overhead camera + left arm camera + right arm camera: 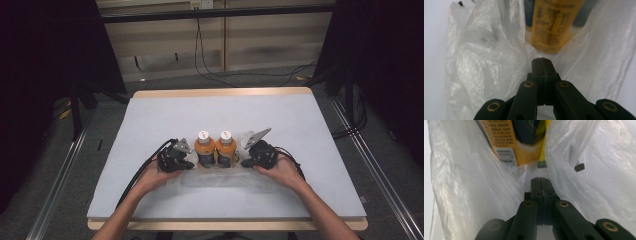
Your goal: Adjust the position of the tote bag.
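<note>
From the high view, two orange bottles stand upright side by side near the front middle of the table (150, 120), the left bottle (204, 149) touching the right bottle (225, 148); a clear plastic bag (215, 179) lies crumpled under and in front of them, so they seem to stand in its mouth; the left gripper (186, 164) sits just beside the left bottle and the right gripper (247, 162) just beside the right one, each held low in a hand, one at either edge of the bag; that mirrored placing reads to me as holding the bag's two sides so the film can be drawn up around the bottles or kept wide around them.

In the left gripper view, the left gripper (541, 60) has its jaws pressed flat together, and the bag's film (486, 57) bunches right at their tips; I judge it is pinching a fold of the bag, though the film between the jaws is too thin to make out; the yellow-orange label of a bottle (554, 25) rises just beyond, with white plastic to both sides of it, which fits a bottle sitting inside the bag.

In the right gripper view, the right gripper (541, 179) is likewise closed tight, with the bag (474, 185) rising as walls on either side of it; a bottle's label (506, 142) with a barcode stands close ahead, and a small dark clip-like speck (579, 167) shows through the plastic at the right, which I cannot identify; gripping low and near the bottle probably keeps the film taut without tipping anything.
</note>
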Demonstrator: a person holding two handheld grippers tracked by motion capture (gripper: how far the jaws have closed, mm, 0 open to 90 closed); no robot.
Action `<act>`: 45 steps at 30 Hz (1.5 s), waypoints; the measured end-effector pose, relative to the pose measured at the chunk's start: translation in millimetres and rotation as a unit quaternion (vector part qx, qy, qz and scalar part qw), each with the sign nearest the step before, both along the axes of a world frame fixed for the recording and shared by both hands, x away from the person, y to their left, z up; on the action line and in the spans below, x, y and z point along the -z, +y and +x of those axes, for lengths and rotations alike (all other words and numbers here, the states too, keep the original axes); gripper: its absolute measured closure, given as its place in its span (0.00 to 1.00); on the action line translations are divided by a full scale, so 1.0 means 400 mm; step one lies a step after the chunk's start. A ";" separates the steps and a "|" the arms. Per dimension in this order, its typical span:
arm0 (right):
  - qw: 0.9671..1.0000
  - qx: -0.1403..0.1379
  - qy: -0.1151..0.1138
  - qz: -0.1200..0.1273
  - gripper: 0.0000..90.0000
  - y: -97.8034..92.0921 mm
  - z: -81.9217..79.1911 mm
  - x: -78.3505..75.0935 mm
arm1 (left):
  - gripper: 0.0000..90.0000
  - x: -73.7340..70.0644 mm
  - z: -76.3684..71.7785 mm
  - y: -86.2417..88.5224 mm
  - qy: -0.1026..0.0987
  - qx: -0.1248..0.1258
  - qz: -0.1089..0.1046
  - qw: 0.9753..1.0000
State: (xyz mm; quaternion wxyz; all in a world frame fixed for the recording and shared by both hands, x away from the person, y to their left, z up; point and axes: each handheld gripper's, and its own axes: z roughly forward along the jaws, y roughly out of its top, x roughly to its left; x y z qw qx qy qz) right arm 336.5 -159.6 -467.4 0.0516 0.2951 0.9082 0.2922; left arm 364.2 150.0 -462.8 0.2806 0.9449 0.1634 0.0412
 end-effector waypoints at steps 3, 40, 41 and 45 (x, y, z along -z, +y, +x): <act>1.000 -0.009 0.000 -0.014 1.00 -0.003 -0.007 -0.005 | 1.00 -0.001 0.006 0.011 -0.007 -0.006 0.008 1.000; 0.998 0.030 0.015 -0.060 1.00 -0.176 -0.121 -0.021 | 1.00 -0.008 0.032 0.136 -0.013 -0.045 0.042 0.998; 0.997 0.034 0.017 -0.062 1.00 -0.175 -0.123 -0.022 | 1.00 -0.008 0.031 0.135 -0.014 -0.047 0.043 0.998; 0.997 0.037 0.011 -0.067 1.00 -0.183 -0.120 -0.023 | 1.00 -0.010 0.028 0.136 -0.018 -0.045 0.052 0.997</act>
